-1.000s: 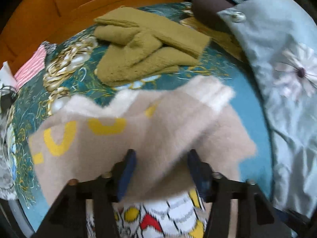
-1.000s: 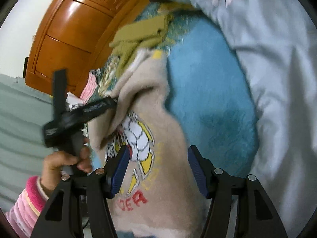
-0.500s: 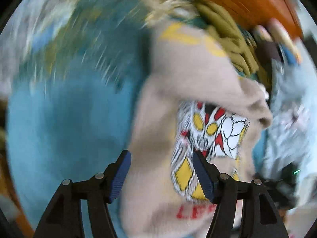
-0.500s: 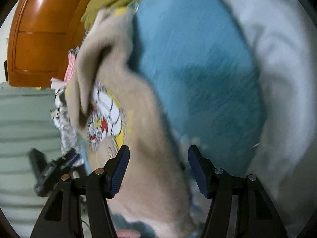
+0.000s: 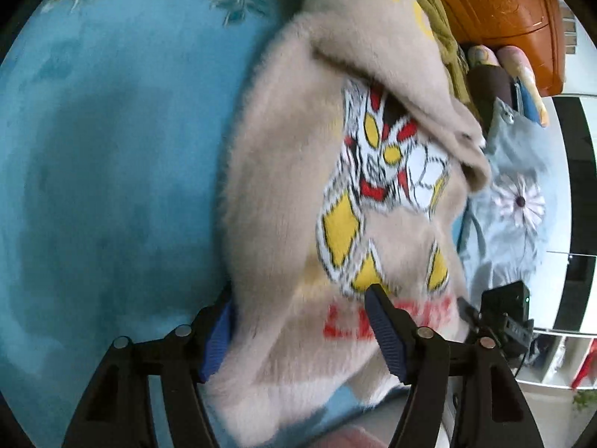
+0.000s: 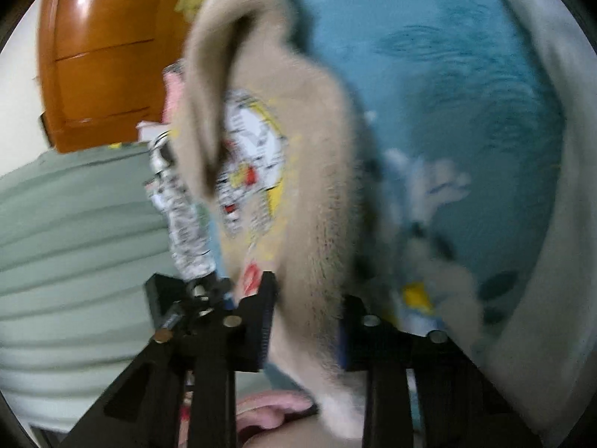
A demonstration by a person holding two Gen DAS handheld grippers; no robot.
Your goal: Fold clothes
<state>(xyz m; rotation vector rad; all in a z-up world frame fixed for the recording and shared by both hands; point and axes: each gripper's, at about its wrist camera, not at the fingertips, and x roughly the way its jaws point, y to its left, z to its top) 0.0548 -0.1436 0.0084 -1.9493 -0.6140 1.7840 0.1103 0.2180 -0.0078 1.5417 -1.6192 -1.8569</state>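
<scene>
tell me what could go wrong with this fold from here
The folded-over sleeve lies loosely across the sweater print and may slide off if the hem is lifted. The left gripper and right gripper each straddle thick fuzzy fabric, so a pinch might catch only one layer, though the right view is blurred.

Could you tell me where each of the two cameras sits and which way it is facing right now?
Left wrist: rides on the left gripper, looking along its fingers over the beige sweater on the blue blanket; only its fingers show.
Right wrist: rides on the right gripper, facing the sweater's edge, an orange cabinet beyond.
Shared: sweater, blanket, cabinet; the other gripper appears in each.
</scene>
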